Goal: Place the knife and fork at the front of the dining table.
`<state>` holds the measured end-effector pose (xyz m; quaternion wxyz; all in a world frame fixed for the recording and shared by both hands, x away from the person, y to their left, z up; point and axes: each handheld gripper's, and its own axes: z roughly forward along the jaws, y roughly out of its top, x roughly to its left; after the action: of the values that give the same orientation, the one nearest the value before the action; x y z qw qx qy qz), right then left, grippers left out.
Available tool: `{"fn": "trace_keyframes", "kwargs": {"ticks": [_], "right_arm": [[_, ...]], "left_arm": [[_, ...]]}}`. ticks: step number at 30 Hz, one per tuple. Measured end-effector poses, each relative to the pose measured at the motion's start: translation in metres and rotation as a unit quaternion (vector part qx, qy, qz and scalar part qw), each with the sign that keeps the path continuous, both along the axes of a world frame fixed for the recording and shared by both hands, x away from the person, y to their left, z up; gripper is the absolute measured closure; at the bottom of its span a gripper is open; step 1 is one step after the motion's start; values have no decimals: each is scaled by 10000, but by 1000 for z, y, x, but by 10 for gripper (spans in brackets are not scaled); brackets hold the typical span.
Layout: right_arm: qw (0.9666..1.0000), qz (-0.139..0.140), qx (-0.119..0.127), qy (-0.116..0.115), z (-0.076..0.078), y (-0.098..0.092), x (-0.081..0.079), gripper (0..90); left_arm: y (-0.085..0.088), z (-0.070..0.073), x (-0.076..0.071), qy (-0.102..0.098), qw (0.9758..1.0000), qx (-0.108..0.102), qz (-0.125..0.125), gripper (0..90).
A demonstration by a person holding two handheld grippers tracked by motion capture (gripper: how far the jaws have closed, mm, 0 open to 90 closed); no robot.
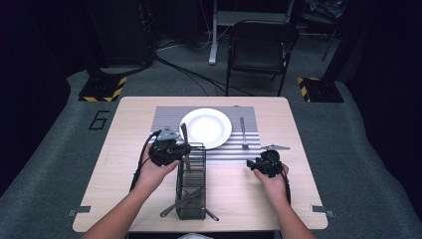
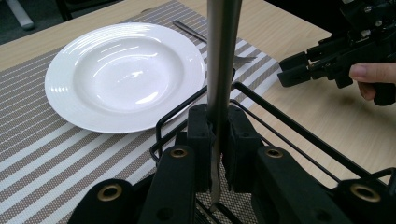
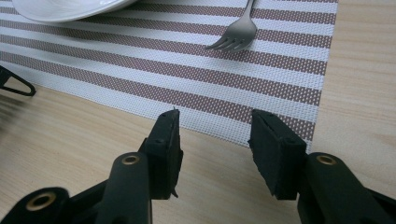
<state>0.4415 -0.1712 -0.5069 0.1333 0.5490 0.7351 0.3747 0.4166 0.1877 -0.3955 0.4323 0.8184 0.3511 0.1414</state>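
Black jaws of the left gripper (image 2: 217, 140) pinch a knife (image 2: 222, 56) upright over the wire caddy (image 1: 191, 184). Right gripper (image 3: 217, 147) hovers spread, holding nothing, near the fork (image 3: 239, 32).

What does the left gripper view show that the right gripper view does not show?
Left gripper view alone: the left gripper shut on a knife held upright over a wire caddy, with the right gripper beyond. Right gripper view alone: its own jaws open with nothing between them, above bare table. Both share the plate, the fork and the striped mat.
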Motion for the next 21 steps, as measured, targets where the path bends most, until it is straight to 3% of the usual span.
{"fn": "trace_keyframes", "kwargs": {"ticks": [5,10,21], "right_arm": [[10000,-11,10,9,0,0,0,527],[10000,17,0,10,-1,-1,1,527],[10000,-5,22,52,-1,0,0,527]], "left_arm": [[-2,4,1,117,9999,-50,-25,822],[-2,15,1,20,10000,25,-67,822],[-1,36,-2,-150,9998,-61,-97,824]]}}
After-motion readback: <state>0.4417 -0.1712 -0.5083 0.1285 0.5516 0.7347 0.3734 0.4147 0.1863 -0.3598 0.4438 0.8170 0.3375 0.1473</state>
